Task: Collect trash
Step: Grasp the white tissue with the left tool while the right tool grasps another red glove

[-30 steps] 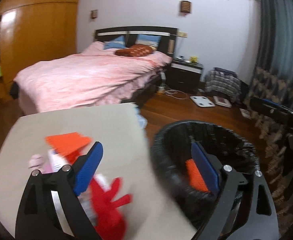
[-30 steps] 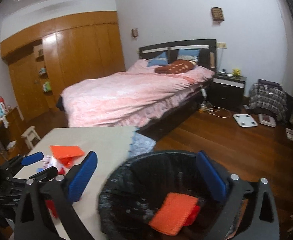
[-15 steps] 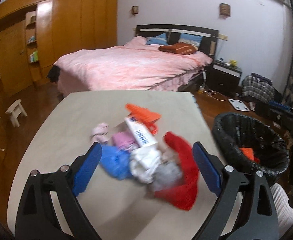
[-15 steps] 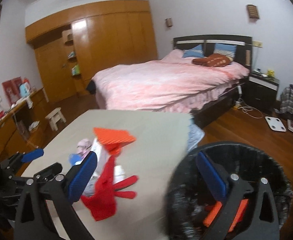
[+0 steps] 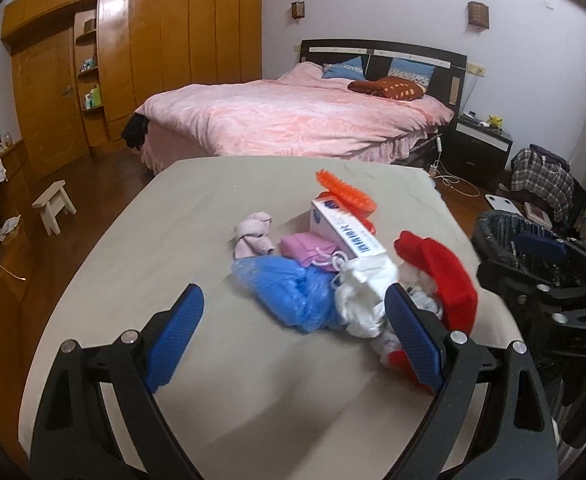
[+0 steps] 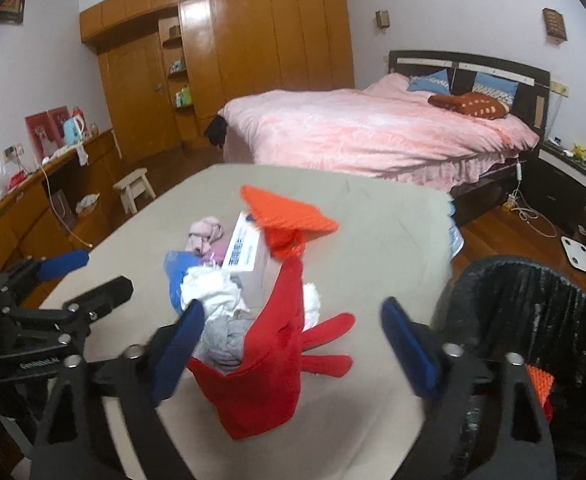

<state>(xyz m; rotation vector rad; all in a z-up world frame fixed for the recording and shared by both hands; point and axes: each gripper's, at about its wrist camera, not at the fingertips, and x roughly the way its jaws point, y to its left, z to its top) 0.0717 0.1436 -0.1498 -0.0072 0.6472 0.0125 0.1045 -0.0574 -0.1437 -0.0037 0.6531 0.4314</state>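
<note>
A heap of trash lies on the beige table (image 5: 197, 216). It holds a red glove (image 6: 277, 344), a blue plastic bag (image 5: 289, 288), a white wad (image 5: 365, 284), a white box (image 5: 345, 232), an orange sponge (image 6: 289, 212) and pink scraps (image 5: 253, 236). My left gripper (image 5: 293, 300) is open, with the blue bag and the white wad just ahead between its fingers. My right gripper (image 6: 293, 312) straddles the red glove; its jaws are closing and the pads do not press on it. The black-lined bin (image 6: 513, 284) stands at the table's right and holds an orange piece (image 6: 539, 384).
The table's right edge drops to a wooden floor (image 6: 493, 224) beside the bin. A pink bed (image 5: 293, 120) lies behind the table, and a small stool (image 5: 53, 204) and a wardrobe (image 5: 153, 52) are at the left. The other gripper (image 5: 545, 272) shows at the right of the left wrist view.
Both grippers swung left from over the bin to the trash heap on the table and came lower. The right jaws stand narrower than before.
</note>
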